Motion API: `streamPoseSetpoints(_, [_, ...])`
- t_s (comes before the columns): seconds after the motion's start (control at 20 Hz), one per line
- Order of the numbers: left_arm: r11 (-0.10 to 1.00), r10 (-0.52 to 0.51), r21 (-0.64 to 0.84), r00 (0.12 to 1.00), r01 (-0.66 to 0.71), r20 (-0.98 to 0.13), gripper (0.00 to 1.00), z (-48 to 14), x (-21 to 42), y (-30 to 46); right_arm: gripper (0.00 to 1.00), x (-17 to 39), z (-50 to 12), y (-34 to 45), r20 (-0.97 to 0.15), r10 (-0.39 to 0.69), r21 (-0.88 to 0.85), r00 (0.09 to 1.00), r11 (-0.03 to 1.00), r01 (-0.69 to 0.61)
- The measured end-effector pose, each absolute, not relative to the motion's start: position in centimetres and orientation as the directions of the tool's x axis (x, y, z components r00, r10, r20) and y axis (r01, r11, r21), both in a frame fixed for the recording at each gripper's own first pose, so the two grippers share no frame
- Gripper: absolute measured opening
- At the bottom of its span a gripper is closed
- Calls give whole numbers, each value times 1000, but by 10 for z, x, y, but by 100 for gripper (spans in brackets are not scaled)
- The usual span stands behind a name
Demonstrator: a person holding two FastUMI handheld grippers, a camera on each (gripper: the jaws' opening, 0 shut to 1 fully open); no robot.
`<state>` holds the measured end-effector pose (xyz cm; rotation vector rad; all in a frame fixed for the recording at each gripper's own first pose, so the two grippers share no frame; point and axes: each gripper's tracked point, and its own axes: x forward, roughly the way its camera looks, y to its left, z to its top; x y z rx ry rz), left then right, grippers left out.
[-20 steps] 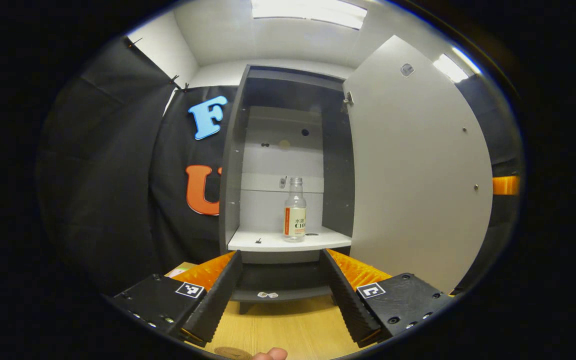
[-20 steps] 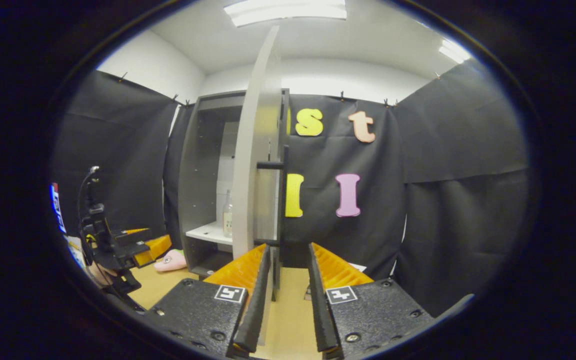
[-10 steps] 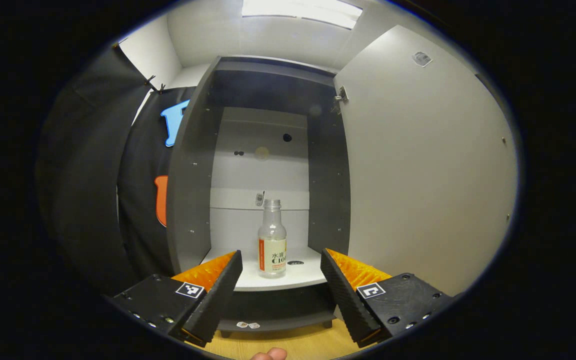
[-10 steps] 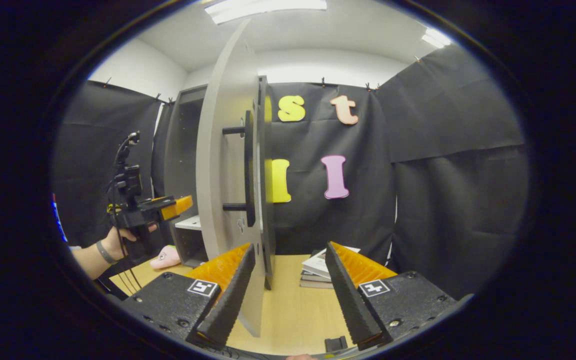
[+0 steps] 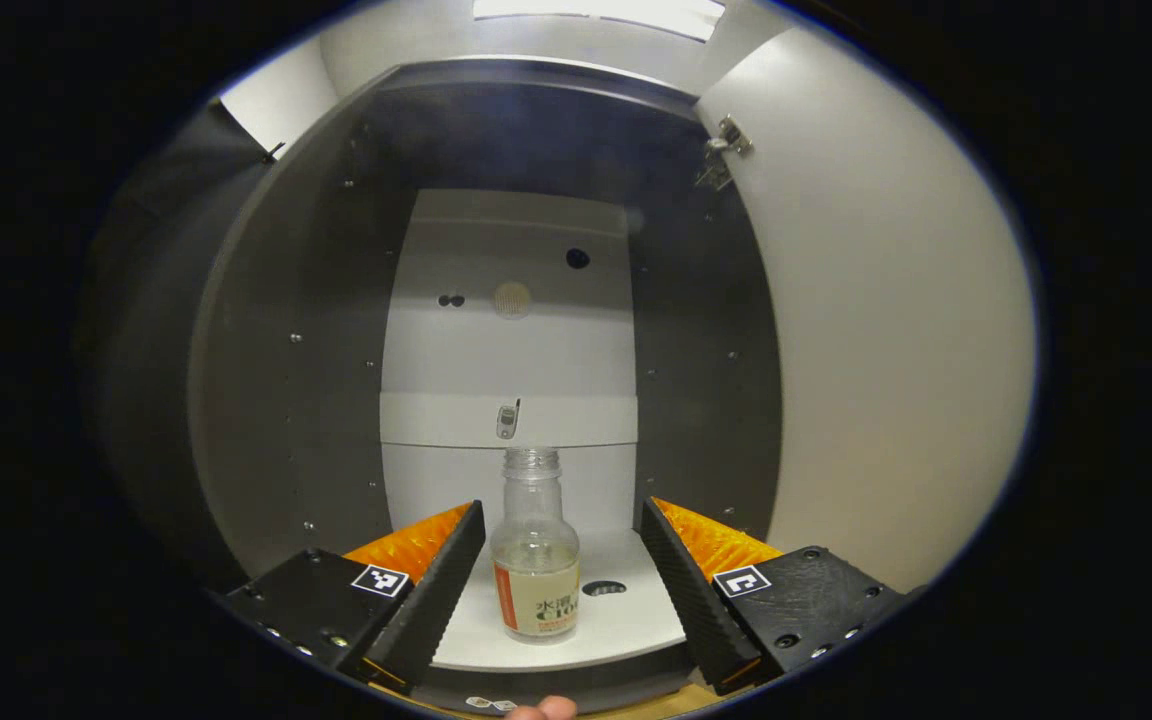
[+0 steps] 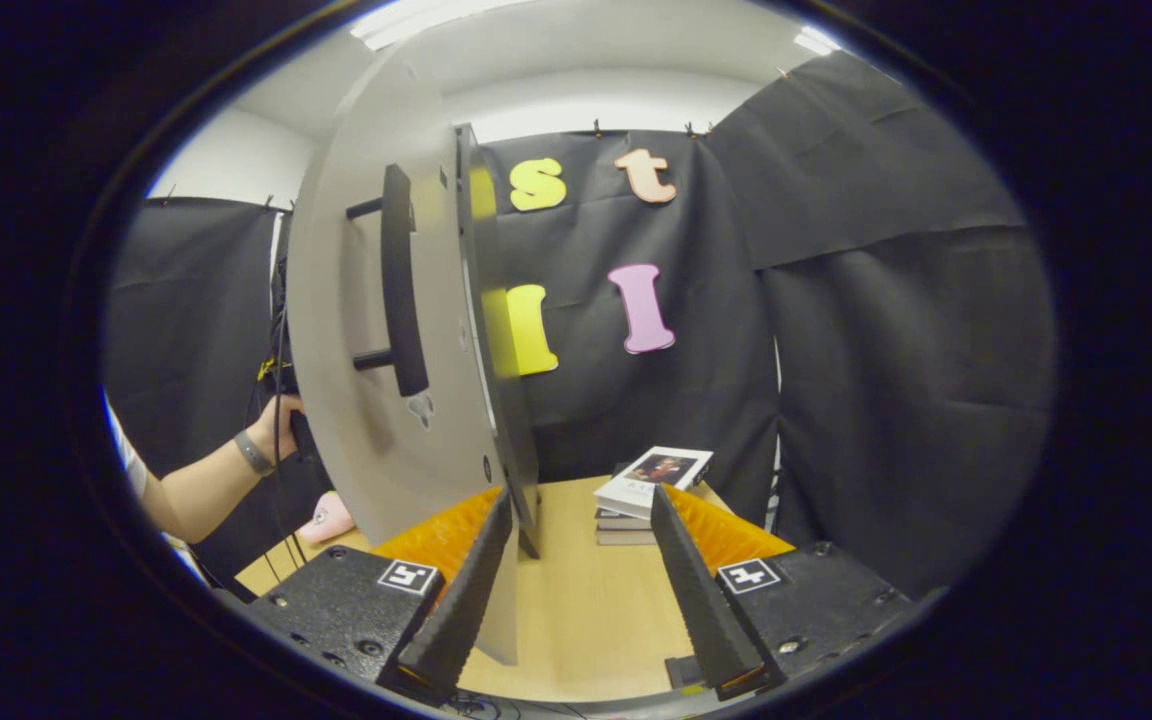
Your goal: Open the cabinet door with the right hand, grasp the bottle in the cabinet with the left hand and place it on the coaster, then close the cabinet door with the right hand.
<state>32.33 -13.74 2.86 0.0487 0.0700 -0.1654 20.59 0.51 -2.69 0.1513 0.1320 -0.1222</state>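
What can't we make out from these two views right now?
- Coaster: its place can't be told from the left gripper view, which faces into the grey cabinet.
- Clear plastic bottle with orange-and-white label: its contents can't be judged through the clear wall.
- Left gripper: open; finger-to-bottle gap unclear.
- Person's hand: in the right gripper view the open grey cabinet door hides what it holds.
- Stacked books: cover too small.

Bright ceiling lights [image 5: 601, 12] shine from above. The cabinet [image 5: 286, 330] has dim, shadowed side walls and a pale, brighter back. Fisheye distortion bends the door [image 6: 356, 330] strongly. Focus is sharp, with no obvious blur.
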Motion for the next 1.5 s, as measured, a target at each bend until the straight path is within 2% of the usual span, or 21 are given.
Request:
streamPoseSetpoints(0.25, [984,-139,99,985,149,-100,94,15,366,-134,87,207,-33,-11,-148,-156,146,977,973,178])
streamPoseSetpoints(0.5, [986,-128,94,987,137,-94,95,14,385,-129,87,209,-39,-21,-166,-191,150,968,965,216])
streamPoseSetpoints(0.6, [986,-154,49,982,160,-109,85,12,387,-132,87,210,-38,-23,-164,-196,147,967,964,220])
streamPoseSetpoints(0.65, [985,-167,22,978,171,-122,77,10,386,-133,87,211,-38,-23,-163,-197,143,967,965,221])
streamPoseSetpoints(0.8, [985,-173,7,978,175,-113,70,12,388,-131,87,213,-36,-21,-157,-191,137,969,967,213])
streamPoseSetpoints(0.85, [985,-169,15,979,172,-111,50,14,384,-128,87,213,-34,-20,-154,-186,137,970,969,207])
streamPoseSetpoints(1.0, [983,-184,-3,976,185,-113,45,16,383,-130,87,214,-31,-18,-144,-179,129,973,972,198])
streamPoseSetpoints(1.05, [983,-185,-13,976,185,-113,40,18,379,-129,87,213,-29,-18,-140,-177,127,974,973,195])
streamPoseSetpoints(1.5, [991,-137,-9,988,137,-67,40,44,313,-79,87,207,-10,1,-98,-129,99,987,985,139])
